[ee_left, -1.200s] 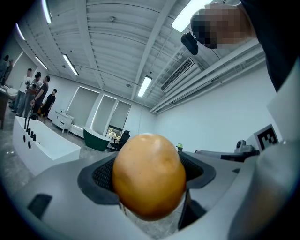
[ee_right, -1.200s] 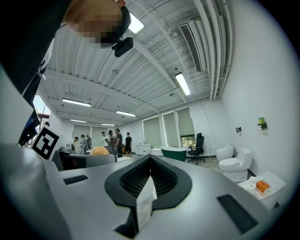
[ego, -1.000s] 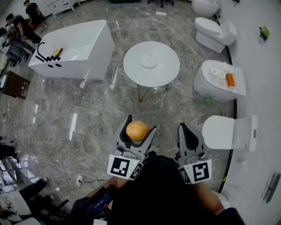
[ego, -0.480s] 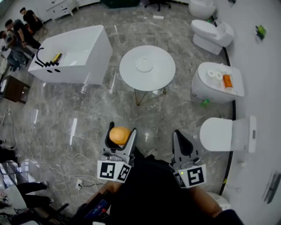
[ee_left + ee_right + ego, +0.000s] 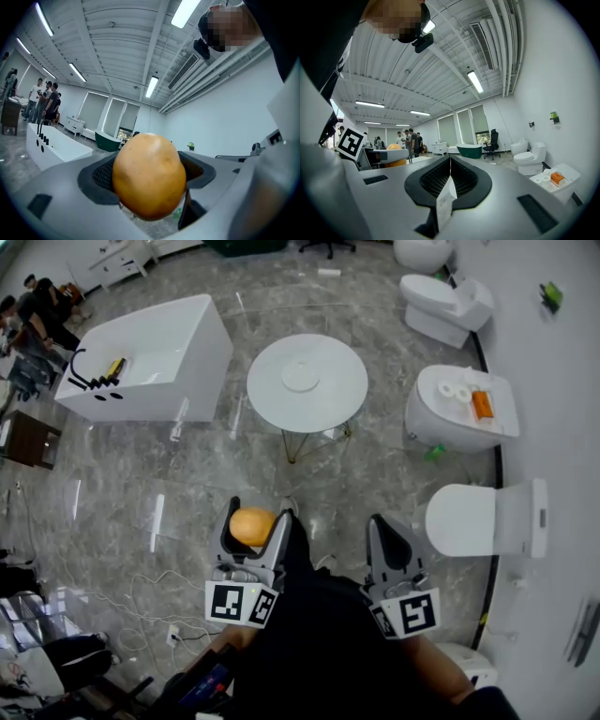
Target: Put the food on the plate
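Observation:
My left gripper (image 5: 255, 521) is shut on a round orange-yellow food item (image 5: 251, 525), held close to the person's body above the floor; in the left gripper view the food (image 5: 149, 180) fills the space between the two dark pads. My right gripper (image 5: 389, 538) is shut with nothing between its pads (image 5: 449, 180). A small white plate (image 5: 301, 376) lies on the round white table (image 5: 333, 399), well ahead of both grippers.
A white bathtub (image 5: 141, 357) stands at the far left. White toilets (image 5: 487, 521) line the right wall, one (image 5: 459, 404) with paper rolls and an orange item on its lid. Cables (image 5: 141, 587) trail on the marble floor at the left. Several people (image 5: 37, 310) stand at the far left.
The view has shifted: the table and plate moved slightly up and left in the frame. Both grippers drew lower and leftward, the left still holding the food.

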Demonstrator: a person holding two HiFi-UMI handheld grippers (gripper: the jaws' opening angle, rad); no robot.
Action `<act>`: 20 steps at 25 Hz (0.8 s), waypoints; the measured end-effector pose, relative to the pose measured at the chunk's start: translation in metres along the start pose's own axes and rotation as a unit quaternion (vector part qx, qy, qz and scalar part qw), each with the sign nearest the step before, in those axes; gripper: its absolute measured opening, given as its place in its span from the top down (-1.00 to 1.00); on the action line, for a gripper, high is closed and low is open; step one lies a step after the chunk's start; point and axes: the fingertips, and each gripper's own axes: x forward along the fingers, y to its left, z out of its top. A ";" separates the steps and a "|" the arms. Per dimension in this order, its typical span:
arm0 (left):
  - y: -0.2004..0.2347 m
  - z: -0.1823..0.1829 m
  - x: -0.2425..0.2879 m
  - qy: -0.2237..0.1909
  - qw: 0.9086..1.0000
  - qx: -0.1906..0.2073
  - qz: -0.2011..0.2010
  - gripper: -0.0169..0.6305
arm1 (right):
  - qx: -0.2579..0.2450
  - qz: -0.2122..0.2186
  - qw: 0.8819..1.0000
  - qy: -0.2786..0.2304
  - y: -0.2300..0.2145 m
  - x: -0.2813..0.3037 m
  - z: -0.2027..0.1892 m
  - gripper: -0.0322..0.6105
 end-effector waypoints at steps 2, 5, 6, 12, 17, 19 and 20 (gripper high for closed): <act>-0.002 0.000 0.007 0.000 1.000 -0.002 -0.006 -0.20 | 0.001 -0.005 1.000 0.000 -0.005 0.003 0.001 0.88; -0.005 0.000 0.018 0.001 1.000 -0.001 -0.015 -0.20 | 0.001 -0.010 1.000 -0.003 -0.012 0.007 0.003 0.88; -0.006 -0.001 0.022 0.001 1.000 -0.002 -0.018 -0.20 | 0.000 -0.009 1.000 -0.001 -0.013 0.010 0.002 0.88; 0.002 -0.005 0.055 0.003 0.999 -0.016 -0.041 -0.20 | -0.012 -0.001 1.000 0.004 -0.015 0.039 0.000 0.88; 0.021 -0.001 0.093 0.004 0.998 -0.017 -0.055 -0.20 | -0.013 0.003 1.000 0.002 -0.019 0.086 0.001 0.88; 0.033 0.004 0.108 0.003 0.998 -0.015 -0.056 -0.20 | -0.013 0.012 1.000 0.002 -0.018 0.111 0.001 0.88; 0.040 0.007 0.115 0.003 0.998 -0.015 -0.056 -0.20 | -0.012 0.016 1.000 0.003 -0.016 0.124 0.001 0.88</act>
